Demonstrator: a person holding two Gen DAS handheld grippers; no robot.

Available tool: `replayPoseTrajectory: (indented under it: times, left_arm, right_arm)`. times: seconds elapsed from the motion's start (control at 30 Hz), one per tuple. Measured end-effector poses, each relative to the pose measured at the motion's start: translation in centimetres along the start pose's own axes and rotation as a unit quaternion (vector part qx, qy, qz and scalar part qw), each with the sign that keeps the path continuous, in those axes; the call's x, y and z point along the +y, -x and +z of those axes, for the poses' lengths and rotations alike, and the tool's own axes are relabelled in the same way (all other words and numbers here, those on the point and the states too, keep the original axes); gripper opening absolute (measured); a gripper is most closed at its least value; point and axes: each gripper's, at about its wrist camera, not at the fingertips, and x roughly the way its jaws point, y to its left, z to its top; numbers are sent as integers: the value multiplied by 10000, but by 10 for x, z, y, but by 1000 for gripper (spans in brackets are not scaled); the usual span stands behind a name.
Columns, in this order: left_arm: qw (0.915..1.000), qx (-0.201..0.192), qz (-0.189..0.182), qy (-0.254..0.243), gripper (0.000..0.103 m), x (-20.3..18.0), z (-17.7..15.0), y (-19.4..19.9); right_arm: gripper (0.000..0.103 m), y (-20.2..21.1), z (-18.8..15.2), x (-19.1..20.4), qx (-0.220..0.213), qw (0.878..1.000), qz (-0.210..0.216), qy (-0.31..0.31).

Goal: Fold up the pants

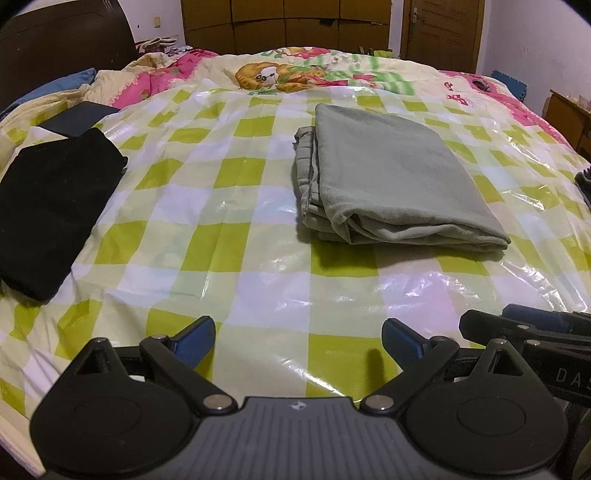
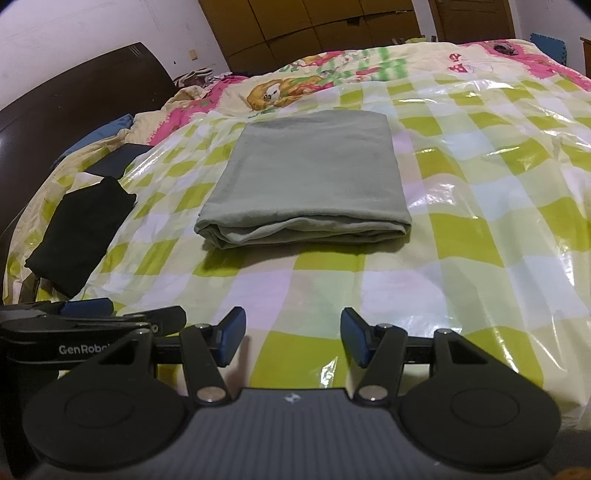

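Grey-green pants point(image 1: 388, 177) point(image 2: 310, 181) lie folded into a neat rectangle on the green-and-white checked plastic sheet point(image 1: 229, 206) point(image 2: 480, 206) that covers the bed. My left gripper point(image 1: 298, 341) hovers near the sheet's front edge, well short of the pants, open with nothing between its blue pads point(image 1: 197, 341). To its right, my right gripper point(image 2: 292, 338) is also open and empty, facing the pants' folded front edge from a distance. Each gripper shows at the side of the other's view.
A folded black garment point(image 1: 55, 210) point(image 2: 81, 236) lies at the left on the sheet, with a dark flat item point(image 1: 75, 118) behind it. A cartoon-print quilt point(image 1: 295, 70) covers the far bed. A dark headboard point(image 2: 74, 99) stands at left, wooden wardrobes point(image 1: 288, 26) behind.
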Motion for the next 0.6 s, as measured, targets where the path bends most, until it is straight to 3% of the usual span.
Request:
replayPoseTrajectory:
  times: [0.6]
  left_arm:
    - [10000, 28, -59, -28, 103, 0, -3, -2]
  right_arm:
    - [59, -2, -1, 0, 30, 9999, -53, 118]
